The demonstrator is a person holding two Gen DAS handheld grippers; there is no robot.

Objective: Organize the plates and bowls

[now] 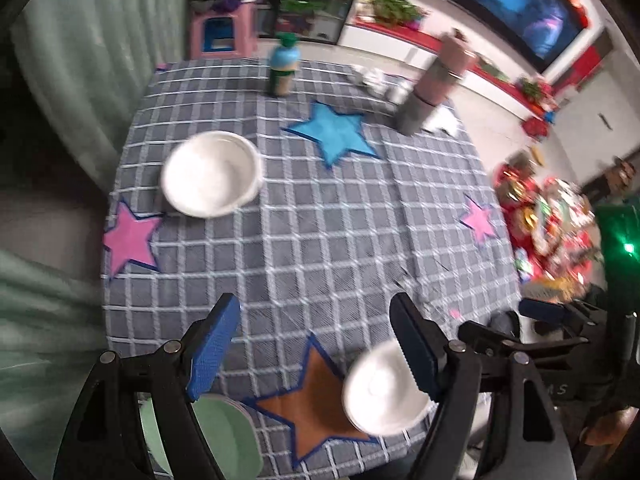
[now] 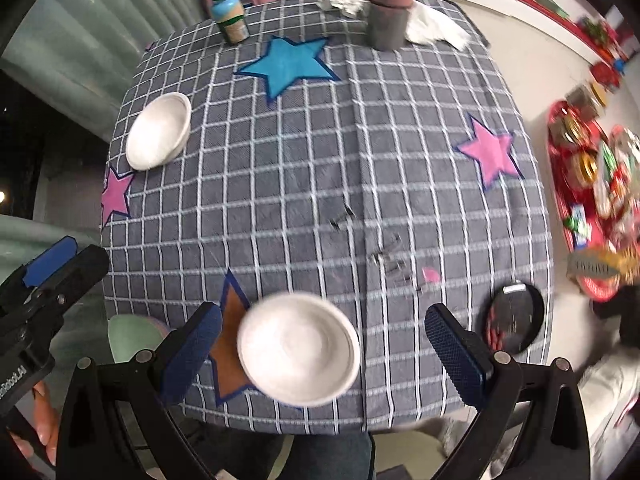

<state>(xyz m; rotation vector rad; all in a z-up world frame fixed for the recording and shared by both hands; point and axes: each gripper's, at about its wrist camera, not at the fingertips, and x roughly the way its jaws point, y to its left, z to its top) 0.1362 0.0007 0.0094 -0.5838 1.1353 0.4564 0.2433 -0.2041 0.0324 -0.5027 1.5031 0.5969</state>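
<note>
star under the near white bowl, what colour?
Brown with a blue border, partly under the near white bowl. Clearest in the left wrist view.

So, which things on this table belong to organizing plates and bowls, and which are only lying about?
For the job:
- near white bowl
- far white bowl
- green plates at the near left edge
- black plate

Lying about:
- bottle with green cap
- tall grey and pink cylinder
- crumpled white paper
- felt stars, such as the blue one

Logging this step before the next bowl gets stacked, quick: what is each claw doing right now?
Left claw: open, holding nothing.
Right claw: open above the near white bowl, not gripping it.
</note>
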